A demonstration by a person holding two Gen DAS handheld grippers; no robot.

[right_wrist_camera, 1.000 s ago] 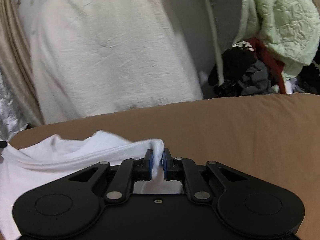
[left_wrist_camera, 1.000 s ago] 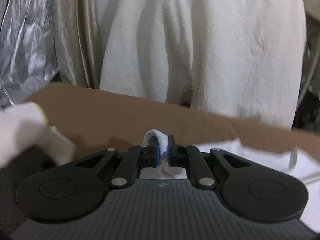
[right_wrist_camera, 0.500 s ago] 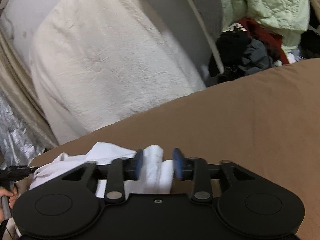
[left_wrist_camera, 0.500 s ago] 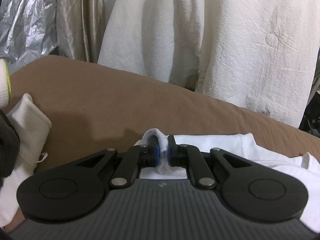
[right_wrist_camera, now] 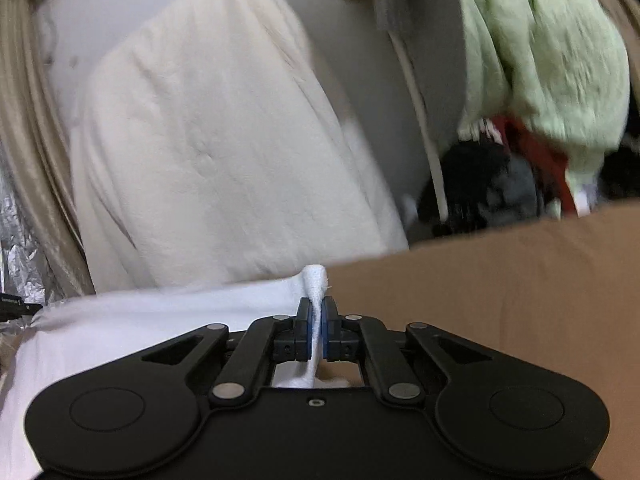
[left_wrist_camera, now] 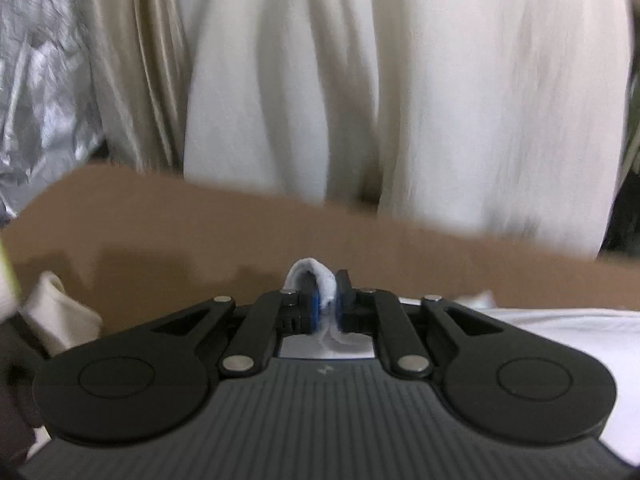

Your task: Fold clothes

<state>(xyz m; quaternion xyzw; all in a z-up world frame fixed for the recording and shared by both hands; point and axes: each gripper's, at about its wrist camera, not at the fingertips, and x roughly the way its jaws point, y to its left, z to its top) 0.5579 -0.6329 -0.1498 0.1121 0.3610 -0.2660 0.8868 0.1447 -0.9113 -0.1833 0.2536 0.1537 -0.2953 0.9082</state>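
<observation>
A white garment (right_wrist_camera: 120, 324) lies on a brown surface (right_wrist_camera: 500, 288). My right gripper (right_wrist_camera: 317, 320) is shut on a bunched edge of it, and the cloth pokes up above the blue pads. The garment stretches away to the left of it. In the left wrist view my left gripper (left_wrist_camera: 327, 300) is shut on another fold of the white garment (left_wrist_camera: 560, 324), which spreads to its right over the brown surface (left_wrist_camera: 200, 232). Both views are blurred.
A large cream cloth bundle (right_wrist_camera: 208, 152) stands behind the surface and also shows in the left wrist view (left_wrist_camera: 400, 80). A pile of green, red and dark clothes (right_wrist_camera: 540, 100) sits at the back right. Silver foil (left_wrist_camera: 36, 80) and a beige curtain (left_wrist_camera: 132, 60) are at left. A folded white item (left_wrist_camera: 56, 316) lies at left.
My right gripper was open around the cloth half a second ago and has now shut on it. My left gripper stays shut on its fold. Both views have shifted.
</observation>
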